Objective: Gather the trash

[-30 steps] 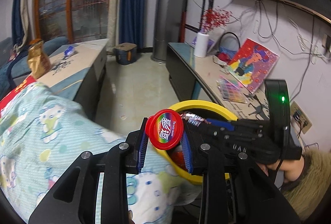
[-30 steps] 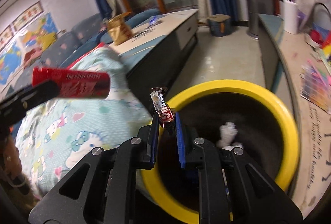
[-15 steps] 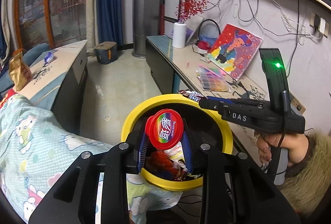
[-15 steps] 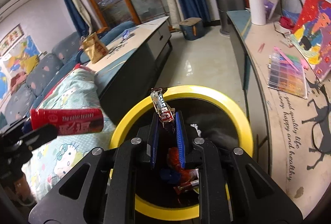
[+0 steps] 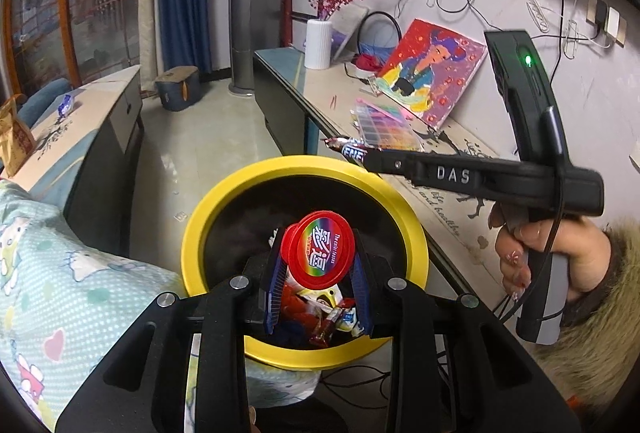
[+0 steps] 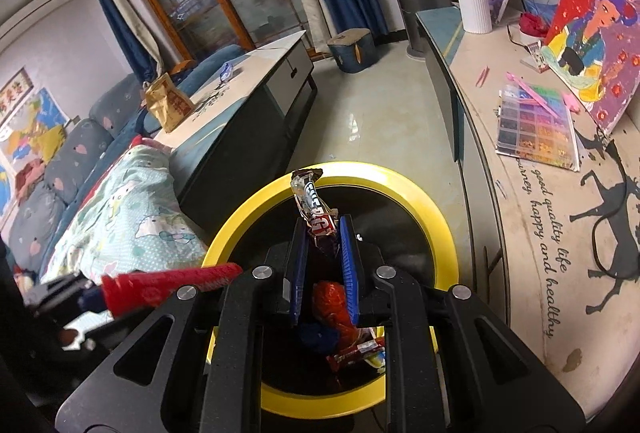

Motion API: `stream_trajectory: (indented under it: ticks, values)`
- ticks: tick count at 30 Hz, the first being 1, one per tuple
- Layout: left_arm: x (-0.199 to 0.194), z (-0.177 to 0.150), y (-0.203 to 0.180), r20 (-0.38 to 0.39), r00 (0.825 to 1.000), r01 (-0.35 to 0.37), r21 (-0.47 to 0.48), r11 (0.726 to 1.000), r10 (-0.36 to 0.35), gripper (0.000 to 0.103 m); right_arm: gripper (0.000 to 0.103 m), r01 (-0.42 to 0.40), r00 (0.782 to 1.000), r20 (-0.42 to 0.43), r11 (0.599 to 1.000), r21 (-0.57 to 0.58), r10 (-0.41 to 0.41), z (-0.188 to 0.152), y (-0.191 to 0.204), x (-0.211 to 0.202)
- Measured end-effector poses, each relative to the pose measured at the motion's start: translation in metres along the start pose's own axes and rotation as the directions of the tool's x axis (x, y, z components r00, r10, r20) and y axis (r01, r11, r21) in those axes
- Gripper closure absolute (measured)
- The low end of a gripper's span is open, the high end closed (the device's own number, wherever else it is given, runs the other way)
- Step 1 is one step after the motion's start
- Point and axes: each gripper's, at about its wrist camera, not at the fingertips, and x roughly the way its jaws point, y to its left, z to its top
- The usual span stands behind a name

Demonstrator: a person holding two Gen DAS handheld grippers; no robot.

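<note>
My left gripper (image 5: 318,273) is shut on a red candy tube with a rainbow lid (image 5: 318,255) and holds it over the yellow-rimmed black trash bin (image 5: 208,221). My right gripper (image 6: 323,249) is shut on a crumpled candy bar wrapper (image 6: 314,211) above the same bin (image 6: 436,217). Several red and blue wrappers (image 6: 352,337) lie in the bin's bottom. The right gripper also shows in the left wrist view (image 5: 360,155), holding the wrapper (image 5: 346,149) over the bin's far rim. The red tube (image 6: 168,283) shows at the left in the right wrist view.
A long sideboard (image 6: 532,225) to the right carries a bead box (image 6: 536,129), a painting (image 6: 596,41) and a white vase (image 6: 476,1). A Hello Kitty blanket (image 6: 128,209) lies to the left, beside a coffee table (image 6: 240,97) with a brown snack bag (image 6: 166,105).
Both grippers have moved over the bin and tilted down, so its contents now show. The bin looks closer and more centred. Both still hold their items.
</note>
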Motion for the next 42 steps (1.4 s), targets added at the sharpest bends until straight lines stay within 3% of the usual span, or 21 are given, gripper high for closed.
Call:
stream_trajectory:
  ticks: [6, 8, 11, 12, 13, 14, 17, 19, 23, 25, 31, 37, 42]
  values:
    - [0.022, -0.005, -0.001, -0.041, 0.999, 0.0, -0.005, 1.0, 0.0, 0.075, 0.088, 0.003, 1.0, 0.003, 1.0, 0.019, -0.003, 0.002, -0.005, 0.001]
    - [0.029, -0.008, -0.001, -0.051, 0.999, 0.003, -0.003, 1.0, -0.003, 0.075, 0.084, 0.0, 1.0, 0.0, 1.0, 0.018, 0.0, 0.001, -0.005, 0.001]
    - [0.036, -0.008, 0.0, -0.061, 0.998, 0.009, -0.009, 1.0, -0.009, 0.073, 0.07, 0.01, 1.0, 0.002, 1.0, 0.023, -0.01, 0.0, -0.007, 0.001]
    - [0.037, -0.008, 0.0, -0.06, 0.998, 0.004, -0.014, 1.0, -0.005, 0.061, 0.068, 0.013, 1.0, 0.004, 1.0, 0.028, -0.013, -0.001, -0.008, 0.0]
    - [0.037, -0.008, 0.002, -0.057, 0.998, -0.003, -0.021, 1.0, 0.002, 0.04, 0.062, 0.017, 1.0, 0.004, 0.999, 0.031, -0.017, -0.001, -0.009, -0.001]
    - [0.036, -0.007, 0.003, -0.053, 0.999, -0.008, -0.025, 1.0, 0.007, 0.032, 0.059, 0.021, 1.0, 0.004, 0.999, 0.033, -0.021, -0.001, -0.01, -0.002]
    - [0.031, -0.007, 0.008, -0.048, 0.999, -0.018, -0.034, 0.999, 0.017, 0.025, 0.052, 0.032, 0.999, 0.006, 0.999, 0.037, -0.032, -0.004, -0.013, -0.007]
    - [0.028, -0.006, 0.01, -0.044, 0.999, -0.029, -0.038, 0.999, 0.027, 0.01, 0.042, 0.042, 0.999, 0.003, 0.999, 0.032, -0.043, -0.007, -0.015, -0.011]
    - [0.017, -0.004, 0.015, -0.03, 0.998, -0.049, -0.058, 0.997, 0.047, 0.007, 0.033, 0.06, 0.998, 0.007, 0.998, 0.018, -0.06, -0.013, -0.014, -0.024]
    - [0.009, -0.005, 0.019, -0.02, 0.998, -0.065, -0.067, 0.996, 0.064, 0.007, 0.022, 0.073, 0.997, 0.018, 0.997, 0.006, -0.073, -0.017, -0.012, -0.033]
    - [-0.016, -0.004, 0.03, 0.016, 0.995, -0.098, -0.121, 0.988, 0.101, 0.007, 0.011, 0.098, 0.993, 0.068, 0.994, -0.056, -0.094, -0.025, 0.009, -0.063]
    - [-0.05, -0.011, 0.04, 0.055, 0.984, -0.156, -0.164, 0.974, 0.167, 0.006, 0.011, 0.098, 0.988, 0.127, 0.988, -0.116, -0.083, -0.031, 0.041, -0.088]
    - [-0.086, -0.025, 0.055, 0.092, 0.966, -0.22, -0.216, 0.951, 0.244, 0.006, 0.011, 0.091, 0.981, 0.182, 0.983, -0.157, -0.062, -0.043, 0.074, -0.101]
